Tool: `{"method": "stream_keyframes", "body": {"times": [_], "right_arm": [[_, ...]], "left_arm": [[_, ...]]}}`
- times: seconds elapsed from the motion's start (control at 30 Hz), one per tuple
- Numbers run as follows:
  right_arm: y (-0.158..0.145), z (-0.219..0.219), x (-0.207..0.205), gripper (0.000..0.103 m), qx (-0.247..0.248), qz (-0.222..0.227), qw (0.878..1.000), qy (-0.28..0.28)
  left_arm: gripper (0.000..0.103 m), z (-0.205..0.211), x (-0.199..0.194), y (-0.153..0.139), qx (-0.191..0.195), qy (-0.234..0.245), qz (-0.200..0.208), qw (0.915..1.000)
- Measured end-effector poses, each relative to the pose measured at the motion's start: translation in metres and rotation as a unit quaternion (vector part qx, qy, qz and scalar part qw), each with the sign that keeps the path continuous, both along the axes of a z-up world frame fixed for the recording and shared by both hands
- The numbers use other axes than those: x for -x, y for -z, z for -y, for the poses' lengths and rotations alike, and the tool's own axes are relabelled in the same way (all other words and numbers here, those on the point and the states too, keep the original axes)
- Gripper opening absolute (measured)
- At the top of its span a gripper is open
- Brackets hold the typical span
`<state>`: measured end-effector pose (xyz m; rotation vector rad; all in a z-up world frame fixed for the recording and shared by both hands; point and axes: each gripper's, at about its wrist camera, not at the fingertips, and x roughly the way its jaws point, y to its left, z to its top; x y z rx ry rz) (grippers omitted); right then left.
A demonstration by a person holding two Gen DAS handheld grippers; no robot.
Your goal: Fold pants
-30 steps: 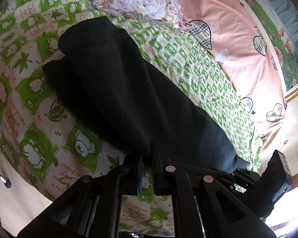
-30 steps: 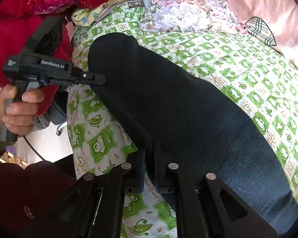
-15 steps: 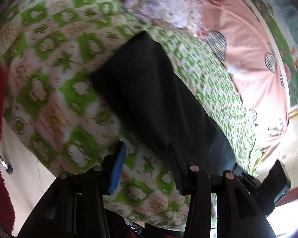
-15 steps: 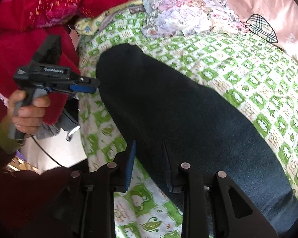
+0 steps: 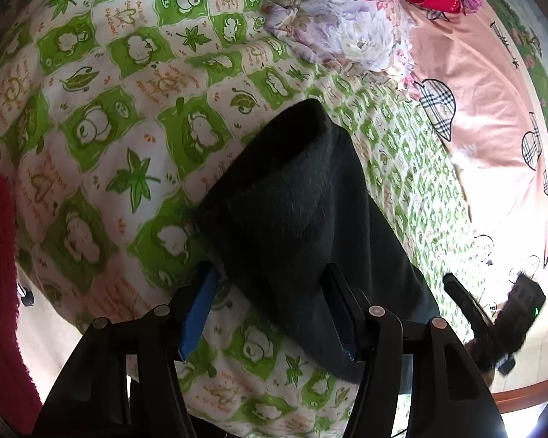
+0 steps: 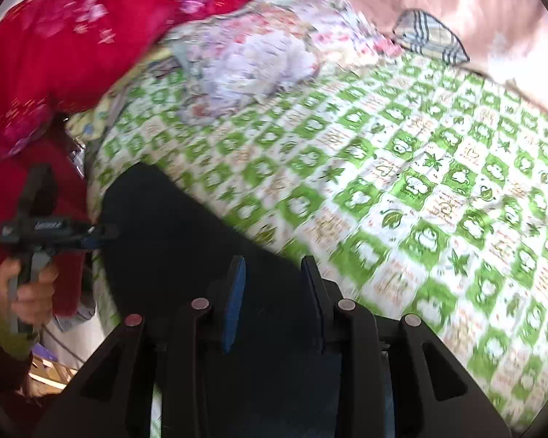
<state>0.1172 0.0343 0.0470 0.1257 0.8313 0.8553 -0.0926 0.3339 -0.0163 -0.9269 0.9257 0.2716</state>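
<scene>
The black pants [image 5: 303, 219] lie folded lengthwise on a green and white patterned bed sheet [image 5: 120, 116]. They also show in the right wrist view [image 6: 186, 241]. My left gripper [image 5: 270, 310] is open, its blue-padded fingers apart over the near end of the pants. My right gripper [image 6: 274, 295] is open above the dark fabric at the other end. The right gripper also shows in the left wrist view [image 5: 493, 314], and the left gripper shows in the right wrist view [image 6: 102, 233], held in a hand.
A floral quilt [image 5: 339, 29] and red bedding [image 6: 73, 43] are bunched at the head of the bed. A pink sheet with plaid hearts [image 5: 486, 102] covers the far side. The bed edge and pale floor [image 5: 44, 332] lie by my left gripper.
Both grippers were shut on the pants' edge a second ago. Both have opened and let go, and the pants now lie on the sheet. Both views have shifted.
</scene>
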Motion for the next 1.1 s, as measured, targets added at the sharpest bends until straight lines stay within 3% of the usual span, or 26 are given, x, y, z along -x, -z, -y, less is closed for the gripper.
{"method": "stream_keyframes", "body": {"times": [0.3,0.37,0.4,0.5,0.63,0.8,0.9,1.1], "right_arm": [[0.038,-0.036,-0.029,0.033,0.014,-0.094,0.993,-0.067],[0.039,-0.039,-0.028,0.031,0.018,-0.087,0.994,-0.067],[0.038,-0.040,-0.026,0.022,0.019,-0.082,0.994,-0.067],[0.033,-0.038,-0.019,0.013,0.021,-0.072,0.995,-0.058],[-0.004,-0.013,0.004,0.011,-0.027,-0.027,0.999,-0.030],[-0.037,0.005,0.029,0.010,-0.028,0.054,0.998,0.000],[-0.026,-0.006,0.018,0.009,-0.013,0.050,0.999,0.014],[-0.007,-0.033,0.000,0.008,0.015,0.054,0.998,0.042]], "left_arm": [[0.055,0.001,-0.013,0.002,-0.034,0.016,0.003,0.9993],[0.051,0.001,-0.016,0.004,-0.040,0.016,0.008,0.9990],[0.047,0.001,-0.018,0.005,-0.047,0.015,0.010,0.9987],[0.037,0.000,-0.023,0.008,-0.059,0.016,0.020,0.9980],[0.021,-0.003,-0.015,-0.002,-0.046,0.024,0.053,0.9973],[0.020,0.001,0.002,-0.033,-0.047,0.045,0.099,0.9929],[0.020,0.002,0.006,-0.041,-0.044,0.054,0.116,0.9908],[0.020,0.003,-0.008,-0.039,-0.111,0.064,0.105,0.9862]]}}
